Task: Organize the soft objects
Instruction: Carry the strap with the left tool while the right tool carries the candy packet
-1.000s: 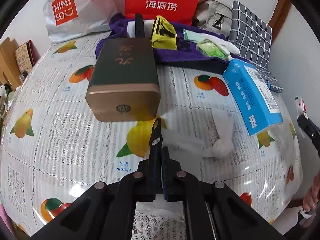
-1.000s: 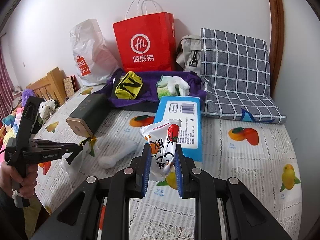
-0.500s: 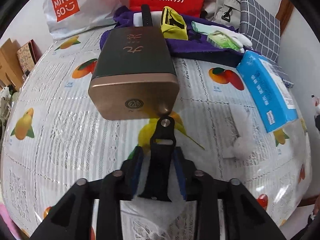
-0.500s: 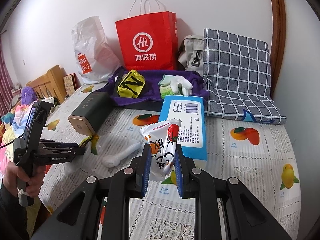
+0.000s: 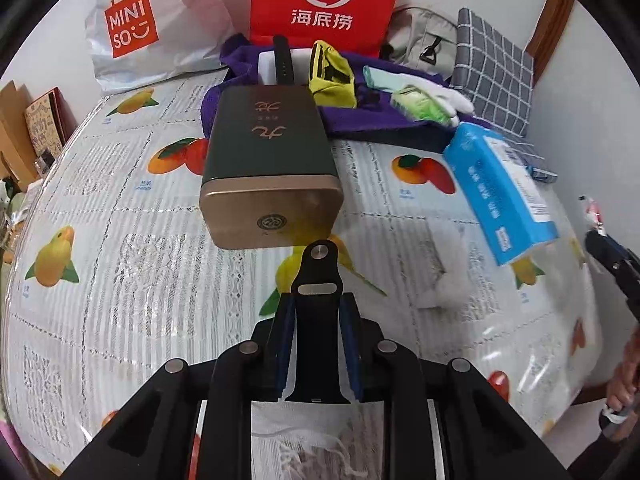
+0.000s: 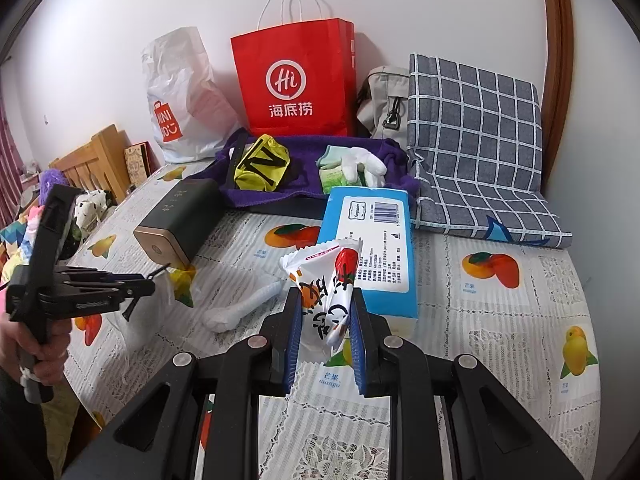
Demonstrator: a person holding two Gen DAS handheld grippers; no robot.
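Observation:
My left gripper has a black watch strap lying flat between its jaws, which are closing, and the blue pads press on the strap's edges. In the right wrist view the left gripper hangs above the table's left edge with the strap's end poking forward. My right gripper is shut on a white snack packet with red and orange print, held above the fruit-print tablecloth. A rolled white cloth lies on the table between the two grippers.
A dark green box with a gold end lies just ahead of the left gripper. A blue tissue pack lies in front of the right one. Behind are a purple towel with a yellow pouch and a white glove, a red bag and a chequered cushion.
The strap sat edge-on in the shut left jaws; the jaws opened and it now lies flat and wide between them. The left view has drawn nearer the box. The right gripper has kept still.

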